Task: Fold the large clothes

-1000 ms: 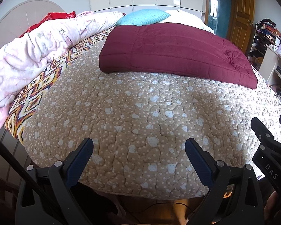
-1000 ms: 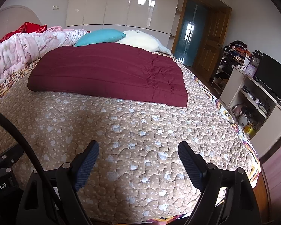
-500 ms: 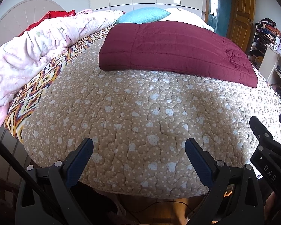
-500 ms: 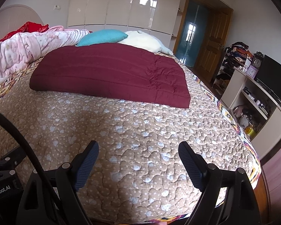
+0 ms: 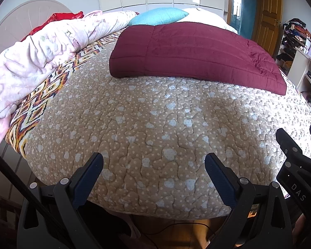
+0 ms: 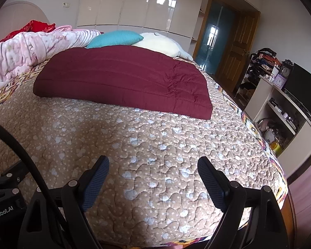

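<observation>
The dark-red quilted padded garment [image 5: 192, 51] lies flat, apparently doubled over, mid-bed beyond both wide, empty tongs, left [image 5: 153, 171] and right [image 6: 153, 175]; any further fold wants matched corner grips.

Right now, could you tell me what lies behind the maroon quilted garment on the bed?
Behind the maroon quilted garment lie a teal pillow and a cream pillow. Their lower edges are hidden by it.
</observation>
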`<state>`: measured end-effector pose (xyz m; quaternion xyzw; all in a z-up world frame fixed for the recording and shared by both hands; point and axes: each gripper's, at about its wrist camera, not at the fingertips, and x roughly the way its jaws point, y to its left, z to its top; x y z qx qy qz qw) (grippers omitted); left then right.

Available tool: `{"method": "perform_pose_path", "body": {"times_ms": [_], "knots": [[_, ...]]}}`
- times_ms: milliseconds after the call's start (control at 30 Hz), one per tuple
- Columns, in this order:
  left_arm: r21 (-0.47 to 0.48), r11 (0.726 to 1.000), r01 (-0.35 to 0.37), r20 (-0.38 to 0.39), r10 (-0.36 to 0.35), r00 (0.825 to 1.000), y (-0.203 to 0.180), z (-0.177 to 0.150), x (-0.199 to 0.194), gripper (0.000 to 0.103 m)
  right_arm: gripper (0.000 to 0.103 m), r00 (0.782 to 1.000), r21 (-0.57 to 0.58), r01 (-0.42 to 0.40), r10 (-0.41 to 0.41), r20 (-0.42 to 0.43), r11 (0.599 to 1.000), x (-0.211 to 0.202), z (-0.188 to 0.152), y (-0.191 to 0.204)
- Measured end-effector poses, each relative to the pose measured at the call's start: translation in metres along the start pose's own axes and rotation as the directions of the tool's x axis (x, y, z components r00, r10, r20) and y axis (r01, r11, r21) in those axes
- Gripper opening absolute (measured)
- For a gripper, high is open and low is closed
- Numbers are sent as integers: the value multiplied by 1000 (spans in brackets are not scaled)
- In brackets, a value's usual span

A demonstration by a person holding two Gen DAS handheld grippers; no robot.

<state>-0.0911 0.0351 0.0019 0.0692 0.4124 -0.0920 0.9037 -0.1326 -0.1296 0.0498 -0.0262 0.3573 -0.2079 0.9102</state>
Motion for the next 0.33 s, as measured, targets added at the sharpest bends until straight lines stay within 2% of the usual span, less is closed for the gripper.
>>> {"method": "perform_pose_path", "body": {"times_ms": [333], "knots": [[-16,1000,4,6,-4,1000,6,5,1,98,90,999,21,-25,25,-21,999,6,4,-1]]}}
